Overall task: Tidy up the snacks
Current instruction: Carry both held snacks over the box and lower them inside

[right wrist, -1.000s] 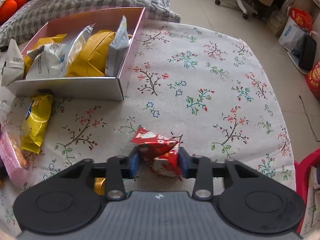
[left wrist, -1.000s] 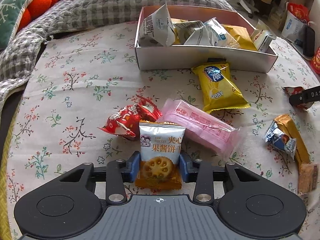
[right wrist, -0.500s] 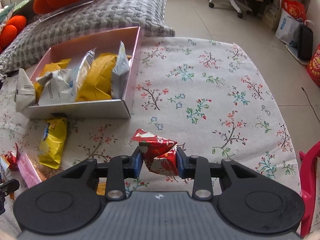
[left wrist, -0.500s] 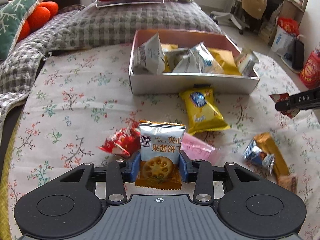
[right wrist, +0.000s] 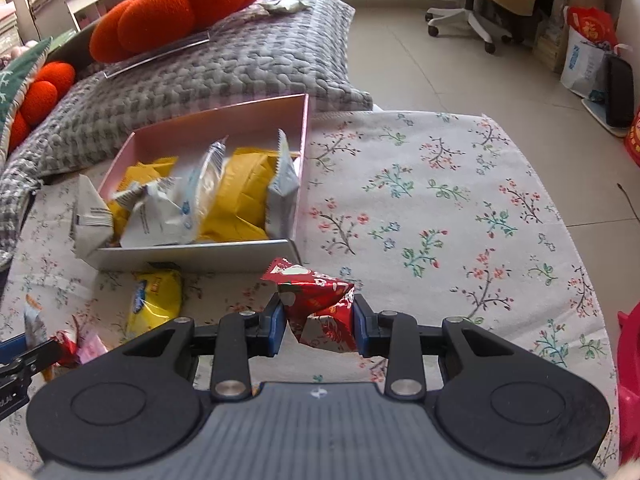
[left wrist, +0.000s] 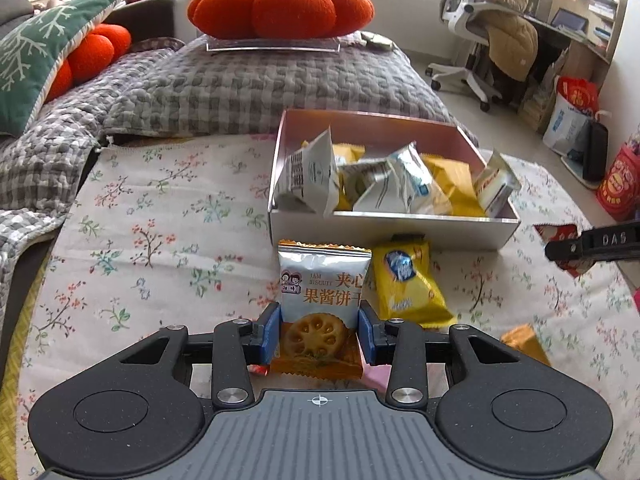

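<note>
My left gripper point(left wrist: 319, 334) is shut on a silver and orange jam biscuit packet point(left wrist: 320, 300), held upright above the floral cloth, in front of the pink box point(left wrist: 384, 234). My right gripper point(right wrist: 319, 324) is shut on a red snack packet point(right wrist: 320, 306), held above the cloth just right of the box's near corner point(right wrist: 288, 250). The box holds several white and yellow packets. A yellow packet point(left wrist: 404, 284) lies on the cloth before the box. The right gripper's tip shows at the right edge of the left wrist view point(left wrist: 592, 246).
An orange packet point(left wrist: 524, 342) lies at the right on the cloth. Red and pink packets point(right wrist: 78, 346) lie at the left in the right wrist view. A grey checked quilt point(left wrist: 240, 88) with orange pumpkin cushions lies behind the box. An office chair point(left wrist: 488, 28) and bags stand on the floor.
Both grippers have lifted with their packets and tilted up, so the box sits lower in view and the room shows behind. The red and pink packets have slipped below the left gripper.
</note>
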A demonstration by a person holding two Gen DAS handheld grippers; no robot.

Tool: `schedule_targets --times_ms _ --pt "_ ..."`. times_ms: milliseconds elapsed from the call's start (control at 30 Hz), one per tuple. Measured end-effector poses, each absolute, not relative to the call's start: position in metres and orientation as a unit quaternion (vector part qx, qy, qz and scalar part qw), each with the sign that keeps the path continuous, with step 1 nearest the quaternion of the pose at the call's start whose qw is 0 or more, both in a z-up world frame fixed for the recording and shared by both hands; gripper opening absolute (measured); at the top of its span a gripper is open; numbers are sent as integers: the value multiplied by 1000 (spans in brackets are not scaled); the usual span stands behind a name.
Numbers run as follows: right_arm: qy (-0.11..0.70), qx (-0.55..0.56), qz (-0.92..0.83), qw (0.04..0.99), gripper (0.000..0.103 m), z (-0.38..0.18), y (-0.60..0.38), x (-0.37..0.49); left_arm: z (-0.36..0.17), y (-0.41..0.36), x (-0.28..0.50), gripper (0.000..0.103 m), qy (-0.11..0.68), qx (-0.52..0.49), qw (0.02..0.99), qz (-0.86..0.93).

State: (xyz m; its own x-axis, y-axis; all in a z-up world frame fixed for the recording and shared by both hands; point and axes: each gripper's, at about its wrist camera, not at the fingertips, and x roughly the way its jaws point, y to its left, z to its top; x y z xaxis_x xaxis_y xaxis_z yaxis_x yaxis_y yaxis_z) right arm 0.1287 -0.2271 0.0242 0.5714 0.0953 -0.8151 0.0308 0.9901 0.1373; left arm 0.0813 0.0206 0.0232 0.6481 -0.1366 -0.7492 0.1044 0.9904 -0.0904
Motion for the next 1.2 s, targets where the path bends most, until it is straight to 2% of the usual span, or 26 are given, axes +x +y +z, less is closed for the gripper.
schedule_targets --times_ms 667,1200 --pt "443 110 56 888 31 31 -202 140 35 13 146 37 396 -88 908 -103" --pt "431 210 98 872 31 23 -192 175 13 -11 196 37 408 -99 892 -166"
